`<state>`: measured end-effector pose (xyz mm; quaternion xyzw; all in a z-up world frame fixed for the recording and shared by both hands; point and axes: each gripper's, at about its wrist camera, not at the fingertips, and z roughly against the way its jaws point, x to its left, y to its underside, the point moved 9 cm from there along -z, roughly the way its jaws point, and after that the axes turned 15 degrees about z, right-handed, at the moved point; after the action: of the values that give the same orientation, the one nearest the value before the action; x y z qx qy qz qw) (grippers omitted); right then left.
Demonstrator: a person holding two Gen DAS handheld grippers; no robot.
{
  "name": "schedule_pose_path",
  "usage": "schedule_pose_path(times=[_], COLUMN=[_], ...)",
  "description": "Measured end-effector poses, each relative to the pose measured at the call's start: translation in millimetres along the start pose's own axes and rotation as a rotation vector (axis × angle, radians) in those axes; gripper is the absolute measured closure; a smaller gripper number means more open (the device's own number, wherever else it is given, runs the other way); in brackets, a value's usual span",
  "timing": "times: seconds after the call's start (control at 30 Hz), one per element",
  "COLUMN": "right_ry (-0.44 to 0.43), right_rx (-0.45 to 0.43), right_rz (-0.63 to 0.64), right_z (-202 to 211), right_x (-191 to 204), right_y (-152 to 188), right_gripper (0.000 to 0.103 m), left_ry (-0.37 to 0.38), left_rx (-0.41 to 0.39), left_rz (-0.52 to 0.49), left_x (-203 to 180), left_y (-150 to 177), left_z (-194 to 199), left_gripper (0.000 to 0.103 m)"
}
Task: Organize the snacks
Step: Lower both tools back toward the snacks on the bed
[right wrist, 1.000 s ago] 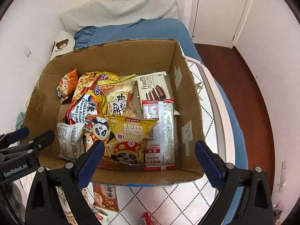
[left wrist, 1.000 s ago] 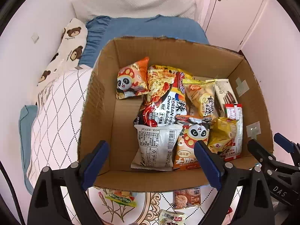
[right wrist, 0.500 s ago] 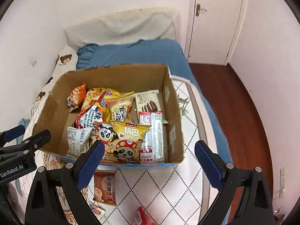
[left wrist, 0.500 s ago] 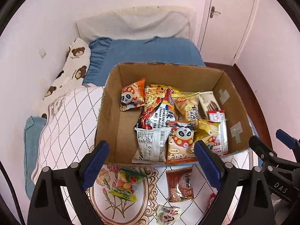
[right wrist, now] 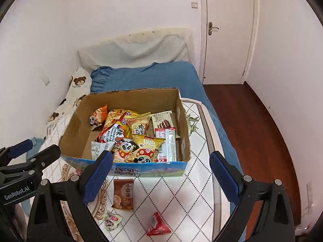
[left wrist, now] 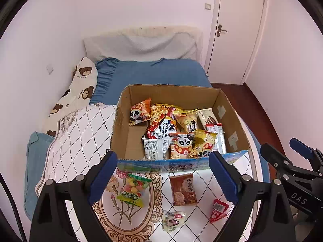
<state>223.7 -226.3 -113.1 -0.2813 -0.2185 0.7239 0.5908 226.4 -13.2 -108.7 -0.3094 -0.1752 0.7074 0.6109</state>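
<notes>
An open cardboard box [left wrist: 121, 125] [right wrist: 76, 121] sits on a white patterned mat and holds several snack packets. In front of it on the mat lie a green candy bag [left wrist: 134, 189], a brown biscuit packet [left wrist: 183, 188] [right wrist: 123, 193], a red triangular packet [left wrist: 219, 210] [right wrist: 158, 224] and a small clear candy packet [left wrist: 172, 219] [right wrist: 112, 219]. My left gripper [left wrist: 162, 175] is open and empty, above the loose packets. My right gripper [right wrist: 161, 176] is open and empty, near the box's front wall.
The mat [right wrist: 191, 191] lies on a bed with a blue sheet [left wrist: 153, 74], a bear-print pillow [left wrist: 78, 88] at left and a white headboard cover. A white door [right wrist: 228, 30] and dark wood floor [right wrist: 252, 121] are to the right.
Both grippers have pulled back and up from the box. The box looks smaller, and the loose packets on the mat have come into view. Both stay open.
</notes>
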Motion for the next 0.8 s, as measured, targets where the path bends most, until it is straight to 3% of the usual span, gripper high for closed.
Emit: schedule_pose_path(times=[0.27,0.37,0.47,0.53,0.57,0.67,0.8], right_ry=[-0.057,-0.126,-0.218,-0.264,-0.282,-0.301,-0.297], right_rx=[-0.022,0.021,0.11,0.182,0.214,0.3,0.364], right_rz=[-0.003,0.012,0.016,0.022,0.025,0.026,0.046], right_z=[14,-1,-32,-58,-70,-109,-150], right_x=[9,23,45,61,68,88,115], right_y=[2,15,42,63,73,98,112], right_gripper=[0.004,0.004,0.005,0.022,0.036,0.037,0.037], left_ry=[0.009,-0.041,-0.109,-0.156,-0.181,-0.275,-0.335], left_rx=[-0.013,0.015,0.092,0.141,0.163,0.231,0.299], left_rz=[0.023,0.05,0.104,0.125,0.134,0.161,0.229], left_x=[3,22,58,81,93,132,173], left_y=[12,25,50,67,75,105,135], left_z=[14,3,-21,-35,-42,-60,-72], left_gripper=[0.01,0.01,0.01,0.01,0.01,0.01,0.01])
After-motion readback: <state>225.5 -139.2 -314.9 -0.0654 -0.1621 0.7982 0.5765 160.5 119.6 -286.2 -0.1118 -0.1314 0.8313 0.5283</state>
